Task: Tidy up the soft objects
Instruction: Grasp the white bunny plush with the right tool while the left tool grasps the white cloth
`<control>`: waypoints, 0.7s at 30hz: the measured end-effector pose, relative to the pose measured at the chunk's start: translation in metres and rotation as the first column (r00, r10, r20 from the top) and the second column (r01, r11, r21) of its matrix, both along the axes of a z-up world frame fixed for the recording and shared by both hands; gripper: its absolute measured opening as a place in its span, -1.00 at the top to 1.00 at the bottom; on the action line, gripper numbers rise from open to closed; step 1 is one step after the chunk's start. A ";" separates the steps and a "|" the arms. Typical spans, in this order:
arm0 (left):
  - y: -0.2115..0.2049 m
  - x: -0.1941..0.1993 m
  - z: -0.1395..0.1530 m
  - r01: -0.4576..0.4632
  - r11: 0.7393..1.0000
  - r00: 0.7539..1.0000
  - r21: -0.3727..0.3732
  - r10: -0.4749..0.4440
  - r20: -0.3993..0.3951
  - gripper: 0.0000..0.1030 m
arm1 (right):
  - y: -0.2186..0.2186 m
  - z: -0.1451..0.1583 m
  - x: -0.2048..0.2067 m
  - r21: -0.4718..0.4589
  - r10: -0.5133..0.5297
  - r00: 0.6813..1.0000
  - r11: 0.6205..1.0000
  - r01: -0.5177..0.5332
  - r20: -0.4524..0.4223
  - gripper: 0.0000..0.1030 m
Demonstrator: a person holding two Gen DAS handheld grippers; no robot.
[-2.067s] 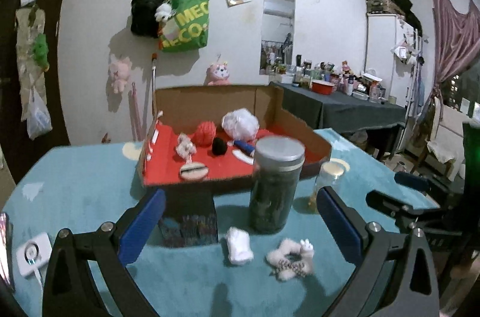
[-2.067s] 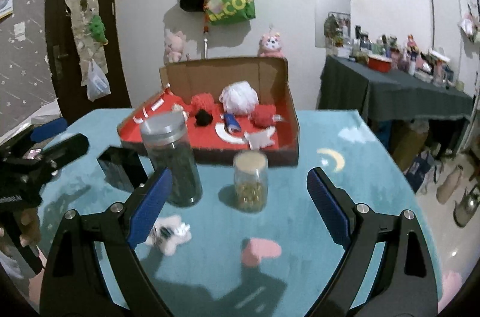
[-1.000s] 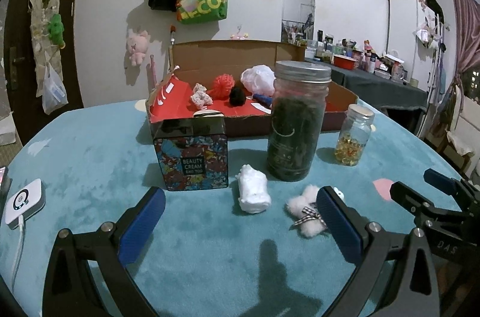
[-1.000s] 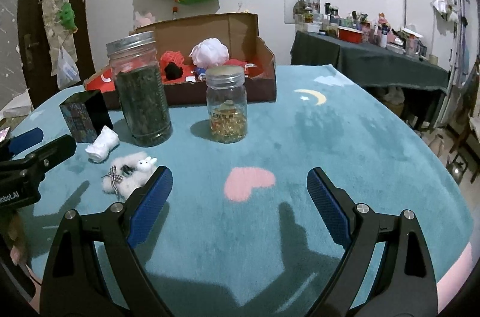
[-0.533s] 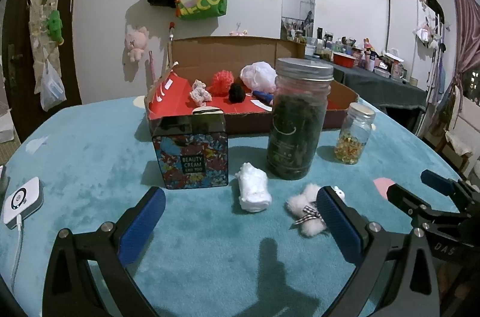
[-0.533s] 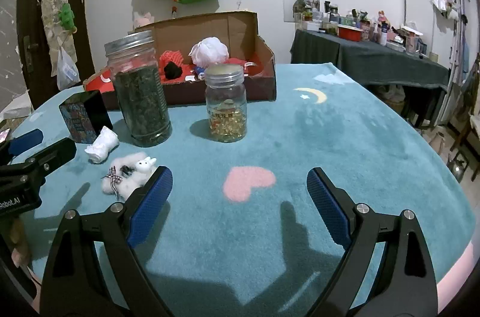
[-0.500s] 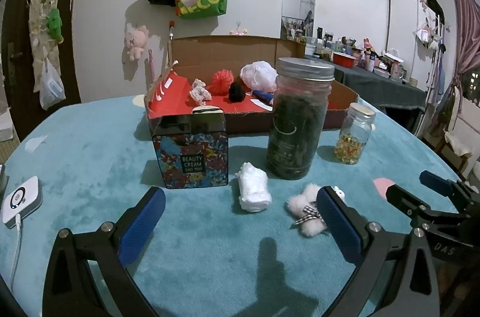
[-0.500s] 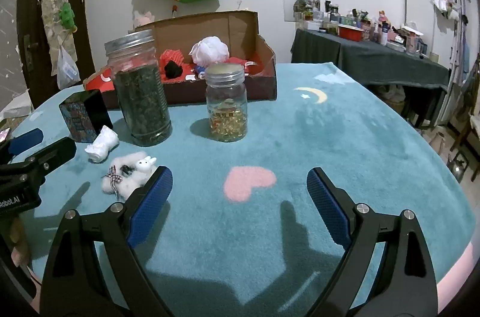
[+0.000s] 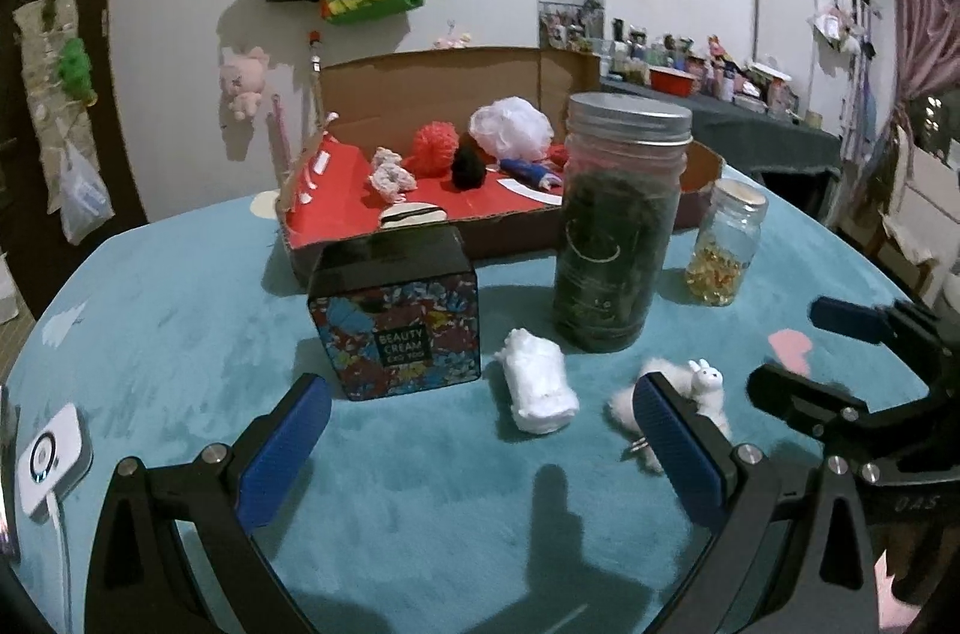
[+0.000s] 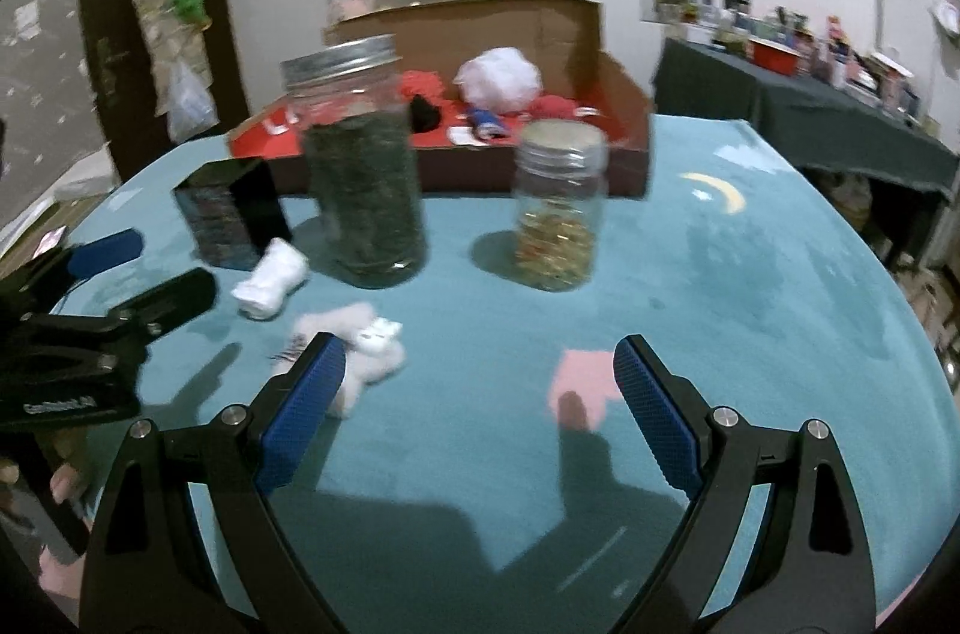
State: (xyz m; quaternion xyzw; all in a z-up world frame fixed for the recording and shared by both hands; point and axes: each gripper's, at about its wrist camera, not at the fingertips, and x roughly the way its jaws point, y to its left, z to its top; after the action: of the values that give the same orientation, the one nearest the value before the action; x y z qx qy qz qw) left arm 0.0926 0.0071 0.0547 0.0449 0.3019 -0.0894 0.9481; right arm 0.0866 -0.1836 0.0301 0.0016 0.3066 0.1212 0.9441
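Both claws stand wide w/ nothing between the pads. Left gripper (image 9: pixel 480 445) hangs low over the teal table cover (image 9: pixel 180 334); right gripper (image 10: pixel 480 415) likewise, its left pad partly masking the fluffy white bunny toy (image 10: pixel 366 355).

Near zone: two soft items lie loose on the cover, in front of the jars. White rolled cloth (image 9: pixel 537 388) sits just beside the beauty cream tin (image 9: pixel 399 319); bunny toy (image 9: pixel 690 391) lies near it, toward the right gripper (image 9: pixel 840 358). Judgement: these are the items not yet sorted, and both claws are held open and angled down at them in readiness for a pick.

Mid zone: tall jar w/ dark contents (image 9: pixel 618 220) and small jar w/ yellow contents (image 9: pixel 726 250) stand upright. Hard goods, probably not part of the sort, but they stand in the path to the box.

Far zone: open cardboard box w/ red floor (image 9: pixel 432 208) already holds several soft things, incl. a red pompom (image 9: pixel 435 148) and a white mesh puff (image 9: pixel 510 127). Judgement: box is the target bin.

View diffs: left wrist cam shows the tin label and a white device (image 9: pixel 51 454) at the table edge. Right wrist cam alone shows the pink heart patch (image 10: pixel 585 382), the moon print (image 10: pixel 717 193), the left gripper (image 10: pixel 132 268) from the side, and fingers (image 10: pixel 60 484) of the person's hand below it. Right view is blurred; box detail is poor there.
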 end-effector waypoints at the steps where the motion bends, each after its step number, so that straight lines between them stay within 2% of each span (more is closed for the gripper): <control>1: 0.000 0.002 0.000 0.011 1.000 1.000 0.004 -0.011 -0.007 -0.98 | 0.004 0.002 0.003 -0.005 0.026 1.000 1.000 -0.026 -0.004 -0.79; 4: 0.001 0.011 -0.001 0.045 0.999 0.998 0.008 -0.044 -0.045 -0.88 | 0.013 0.004 0.009 -0.012 0.083 0.996 0.996 -0.083 -0.024 -0.79; 8: 0.003 0.021 -0.005 0.080 0.996 0.991 -0.025 -0.082 -0.109 -0.73 | 0.022 0.004 0.018 -0.003 0.171 0.983 0.985 -0.172 -0.072 -0.79; 17: -0.006 0.037 -0.015 0.123 0.992 0.972 -0.025 -0.125 -0.200 -0.38 | 0.040 -0.007 0.026 -0.053 0.281 0.945 0.954 -0.294 -0.168 -0.78; 19: -0.008 0.041 -0.018 0.124 0.992 0.967 -0.027 -0.127 -0.222 -0.27 | 0.045 -0.010 0.029 -0.056 0.301 0.934 0.947 -0.317 -0.194 -0.78; 20: -0.009 0.042 -0.020 0.125 0.992 0.964 -0.030 -0.129 -0.233 -0.13 | 0.047 -0.011 0.030 -0.058 0.306 0.931 0.945 -0.323 -0.201 -0.78; 21: -0.010 0.043 -0.022 0.128 0.991 0.960 -0.035 -0.133 -0.248 0.09 | 0.049 -0.012 0.031 -0.059 0.311 0.927 0.942 -0.329 -0.211 -0.78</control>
State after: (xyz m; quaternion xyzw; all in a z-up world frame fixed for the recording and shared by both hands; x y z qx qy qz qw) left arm 0.1359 -0.0026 0.0329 0.0441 0.4145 -0.1595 0.8949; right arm 0.1175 -0.1350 0.0180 -0.0807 0.4006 0.2584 0.8753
